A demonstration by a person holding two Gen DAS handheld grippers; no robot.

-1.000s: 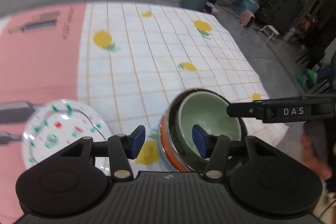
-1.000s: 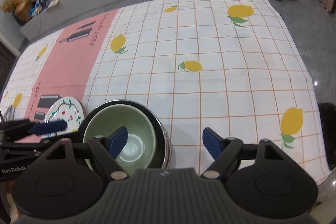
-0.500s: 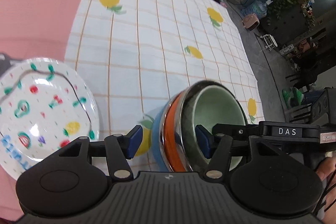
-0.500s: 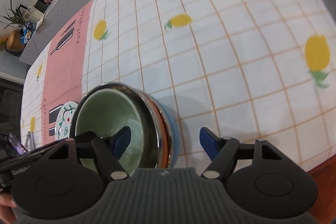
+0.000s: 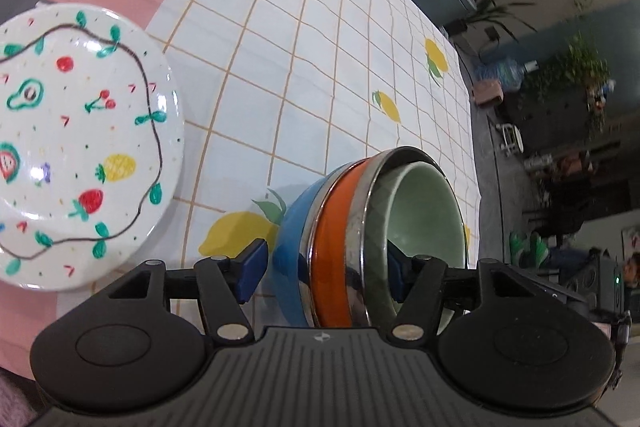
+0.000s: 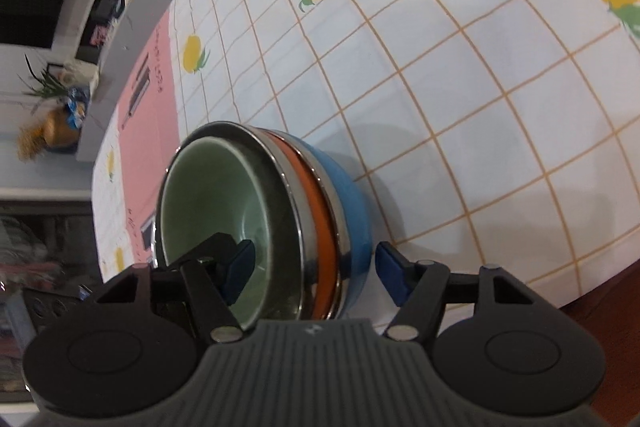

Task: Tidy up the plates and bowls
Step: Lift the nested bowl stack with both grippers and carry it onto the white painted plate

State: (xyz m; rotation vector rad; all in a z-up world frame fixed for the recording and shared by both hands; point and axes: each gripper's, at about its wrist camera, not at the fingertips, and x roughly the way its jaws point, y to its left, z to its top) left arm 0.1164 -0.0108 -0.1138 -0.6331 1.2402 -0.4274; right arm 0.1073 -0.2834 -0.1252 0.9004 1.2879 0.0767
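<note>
Both claws straddling the nested bowl stack (image 5: pixel 340 247)

Left claw (image 5: pixel 324 269) just opening, right claw (image 6: pixel 310 275) just closing, each apart around the stack's rim on the lemon-print counter (image 6: pixel 440 67); fruit-pattern plate (image 5: pixel 80 139) sits beside.

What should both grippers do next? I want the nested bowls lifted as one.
Probably close both. The left gripper and right gripper each straddle the rim of the bowl stack, one pad inside the green bowl, one outside with a gap. The left has been opening, the right closing.
</note>
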